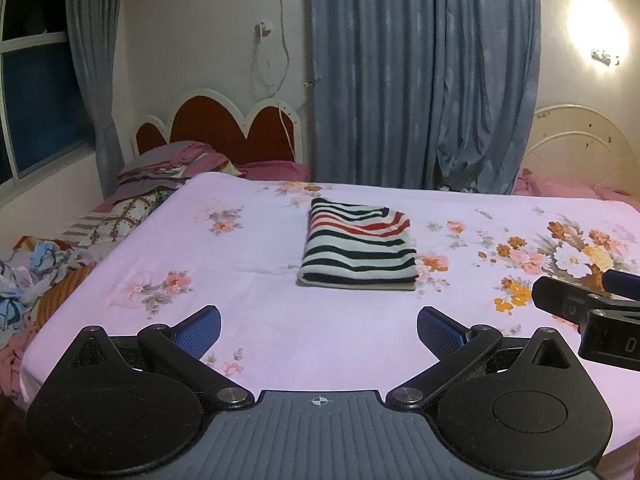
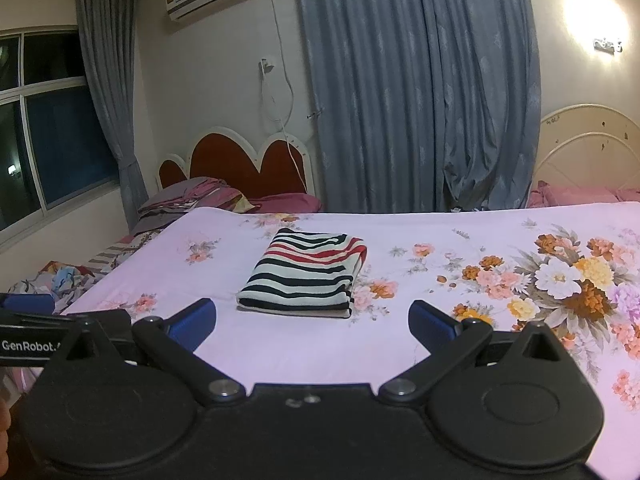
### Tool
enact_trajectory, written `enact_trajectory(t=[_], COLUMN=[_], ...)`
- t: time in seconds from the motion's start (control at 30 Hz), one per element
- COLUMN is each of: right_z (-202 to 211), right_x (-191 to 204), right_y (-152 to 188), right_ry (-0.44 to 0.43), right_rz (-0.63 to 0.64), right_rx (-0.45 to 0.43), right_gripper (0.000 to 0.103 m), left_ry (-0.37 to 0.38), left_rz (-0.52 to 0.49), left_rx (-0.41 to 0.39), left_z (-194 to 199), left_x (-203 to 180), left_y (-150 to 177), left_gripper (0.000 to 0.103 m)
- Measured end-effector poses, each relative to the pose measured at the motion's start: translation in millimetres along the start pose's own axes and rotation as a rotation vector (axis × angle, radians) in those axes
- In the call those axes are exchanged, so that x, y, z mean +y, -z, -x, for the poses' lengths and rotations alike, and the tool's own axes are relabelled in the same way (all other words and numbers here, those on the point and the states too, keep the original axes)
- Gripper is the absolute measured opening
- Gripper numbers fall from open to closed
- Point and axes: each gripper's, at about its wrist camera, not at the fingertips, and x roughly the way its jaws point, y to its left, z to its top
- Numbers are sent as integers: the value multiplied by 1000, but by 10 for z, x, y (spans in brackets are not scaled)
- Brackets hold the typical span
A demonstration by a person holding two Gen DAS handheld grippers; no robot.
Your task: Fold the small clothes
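Left wrist view: folded striped shirt (image 1: 357, 246) on the bedsheet (image 1: 248, 312), both the left gripper (image 1: 319, 330) and right gripper (image 2: 312, 322) spread wide, holding nothing.

"GenRobot." – white lettering on the left gripper (image 2: 28, 346); nothing else legible.

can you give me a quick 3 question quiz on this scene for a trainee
1. True or false: the striped garment lies folded on the floral sheet.
2. Multiple choice: the left gripper is A) shut on the garment, B) open and holding nothing, C) out of view.
3. Fill in: the right gripper is open and stands ____ from the garment.

Key
1. True: it is a neat folded stack.
2. B: its blue pads are spread apart over bare sheet.
3. Apart: bare sheet shows between its fingers and the garment.
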Motion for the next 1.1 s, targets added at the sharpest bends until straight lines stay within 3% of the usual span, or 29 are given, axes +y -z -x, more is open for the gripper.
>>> enact_trajectory(t=[1.1], right_z=[-194], right_x=[-32], right_y=[5], right_ry=[19], right_rz=[-25], right_rx=[31], right_gripper=[102], left_ry=[4], left_rz=[-3], left_rx=[36], left_z=[-249], left_x=[-110], left_y=[-11], left_gripper=[103])
